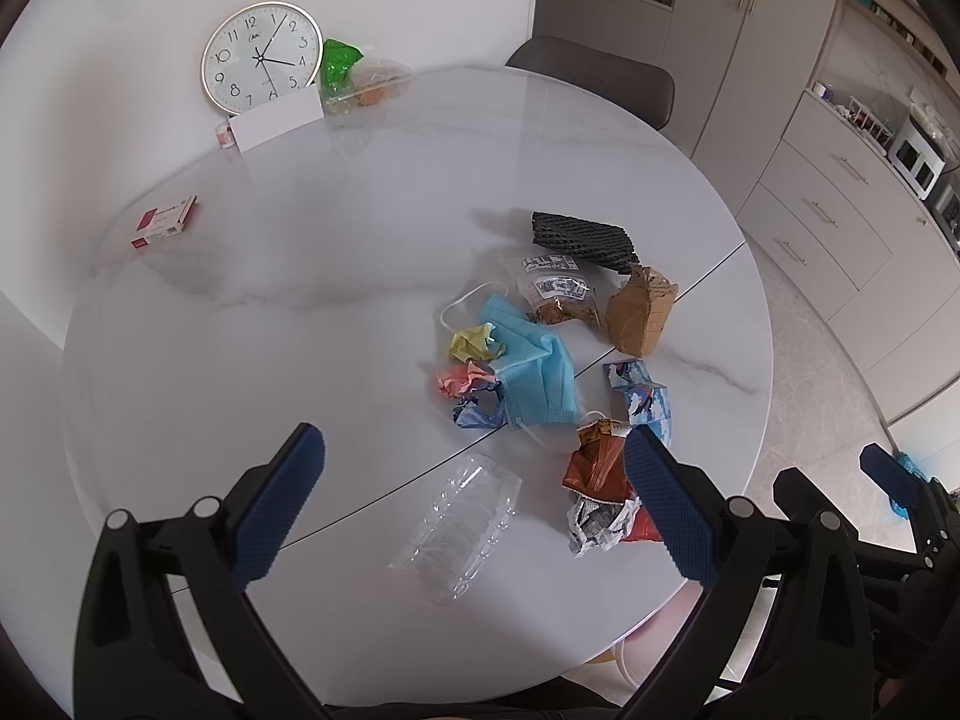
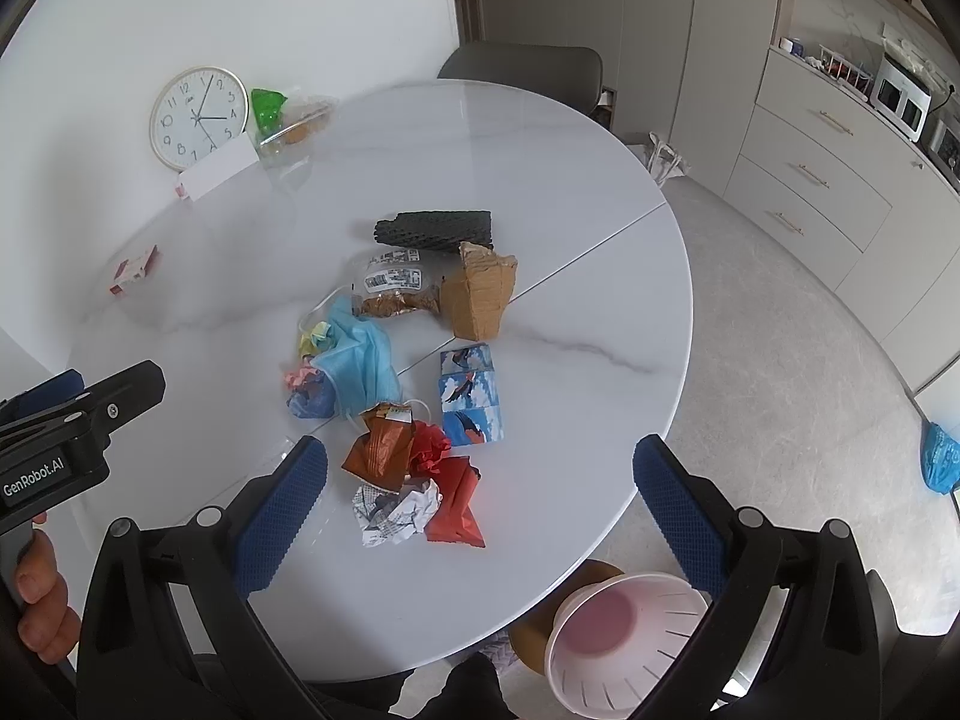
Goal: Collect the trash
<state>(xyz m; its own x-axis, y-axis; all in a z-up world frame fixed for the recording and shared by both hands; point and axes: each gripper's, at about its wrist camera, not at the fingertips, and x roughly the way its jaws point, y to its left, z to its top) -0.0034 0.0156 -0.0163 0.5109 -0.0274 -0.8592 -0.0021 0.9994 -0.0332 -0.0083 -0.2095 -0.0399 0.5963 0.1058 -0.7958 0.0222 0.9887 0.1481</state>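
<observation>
Both grippers hover above the near edge of the round white marble table (image 1: 300, 276), nothing btwn the fingers. Left gripper (image 1: 474, 498) has its jaws spread wide, w/ a clear plastic tray (image 1: 459, 531) lying on the table under the gap, not gripped. Right gripper (image 2: 480, 510) also released, jaws wide apart; seen btwn them are a brown-orange wrapper (image 2: 378, 450), red crumpled paper (image 2: 453, 501) and a white printed paper ball (image 2: 396, 513), all touching each other near the near edge. Rest of the trash sits in a loose cluster around the table's middle seam: blue face mask (image 1: 534, 369) w/ yellow (image 1: 474, 345) and pink (image 1: 465, 381) paper wads touching its left side, clear snack bag (image 1: 555, 288) beyond it, black foam mesh (image 1: 585, 240) farther back, torn cardboard piece (image 1: 639, 312) upright just right of the bag, blue-white printed carton (image 2: 471, 396) near the right side. At the far-left edge a wall clock (image 1: 261, 54) leans on the wall w/ a white card (image 1: 276, 123) in front; small red box (image 1: 165, 222) near the left edge. A pink-white bin (image 2: 624, 642) stands on the floor below the near-right edge.
</observation>
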